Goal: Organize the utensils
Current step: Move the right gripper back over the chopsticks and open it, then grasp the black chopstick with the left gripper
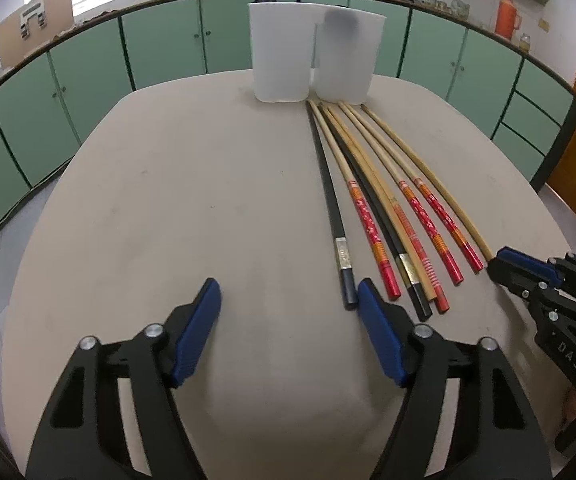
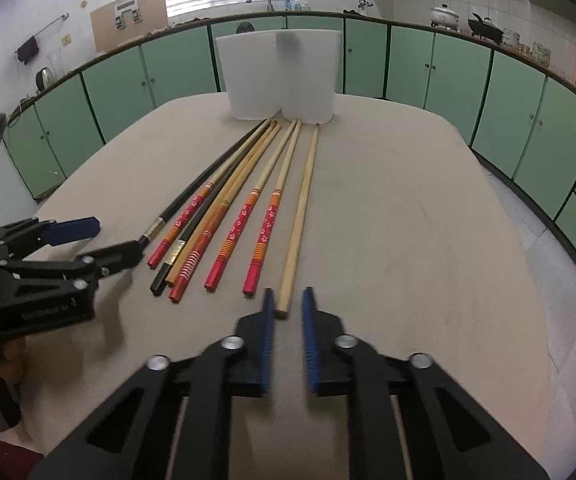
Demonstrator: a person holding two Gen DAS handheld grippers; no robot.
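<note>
Right gripper (image 2: 288, 300) is sitting closest to the lens, blue pads drawn in narrow around the near end of the plain bamboo chopstick (image 2: 302, 216). The edges are blurring, but from the left wrist view the tips are looking clamped on that stick, so I'm calling it a grip. Left gripper (image 1: 288, 292) is hanging wide and released, nothing between its pads, its inner finger resting just beside the butt of the black chopstick (image 1: 328, 200).

The rest of the chopsticks (image 2: 243, 216) are lying fanned on the beige table (image 1: 167, 200), tips converging near the 2 white containers (image 1: 279, 52) standing side by side at the far edge.

Now the risks. That pinch is sitting right at the very end of a long stick, so on lifting it could be pivoting and drooping, or slipping free. The neighbouring red-ended stick is lying close, so a sideways drag could be scattering the fan. And the left finger, closing carelessly, could be nudging the black stick instead of straddling it.
</note>
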